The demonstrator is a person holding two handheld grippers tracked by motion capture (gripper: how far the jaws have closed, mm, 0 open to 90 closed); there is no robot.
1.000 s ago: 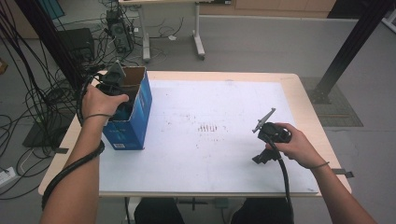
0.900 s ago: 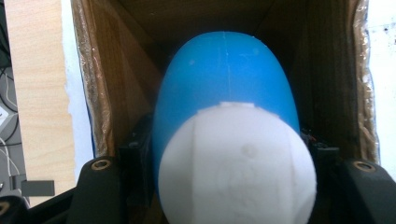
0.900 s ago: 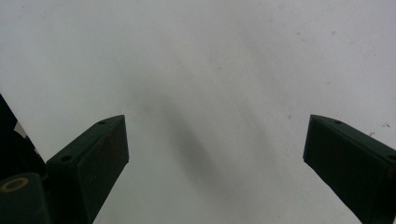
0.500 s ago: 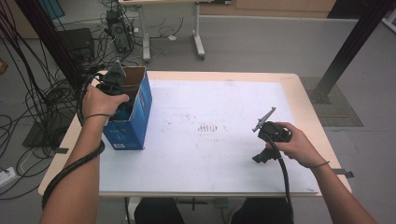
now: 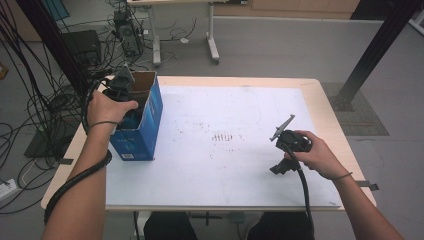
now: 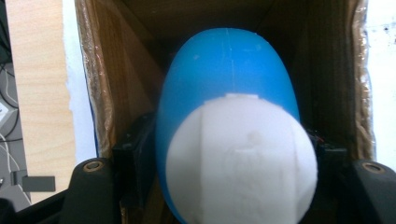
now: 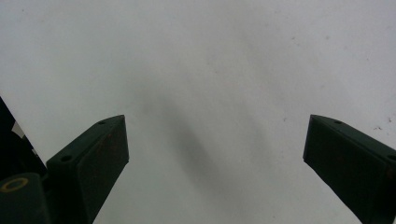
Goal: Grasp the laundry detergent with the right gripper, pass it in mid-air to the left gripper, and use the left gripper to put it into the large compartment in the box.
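Two grippers at work over one white table (image 5: 225, 165), which spreads ahead of and under the right gripper (image 7: 215, 154) as bare board with faint smudges. Next in size: blue cardboard box (image 5: 142, 125), open at top, standing at the table's left edge directly beneath the left gripper (image 5: 122, 82), which points down into the mouth. Inside, seen along that gripper's own line, brown inner walls close in on both sides of the jaws. Between the jaws sits a blue-and-white egg-shaped object (image 6: 229, 154), white end nearest the camera, blue end farther down the box; the black pads (image 6: 133, 156) press against its flanks, so the left gripper is clamped on it. Whether the egg rests on the box floor cannot be told. Right gripper: jaws spread wide, nothing between them, held low above the board well off to the right of the box, idle. Judged step: egg gripped within the box, either being lifted out or set in; direction not determinable from this moment. Next move calls for a straight vertical path along the box axis, grip kept firm on a smooth curved shell likely to slip, and clearance from the cardboard walls close on either side.
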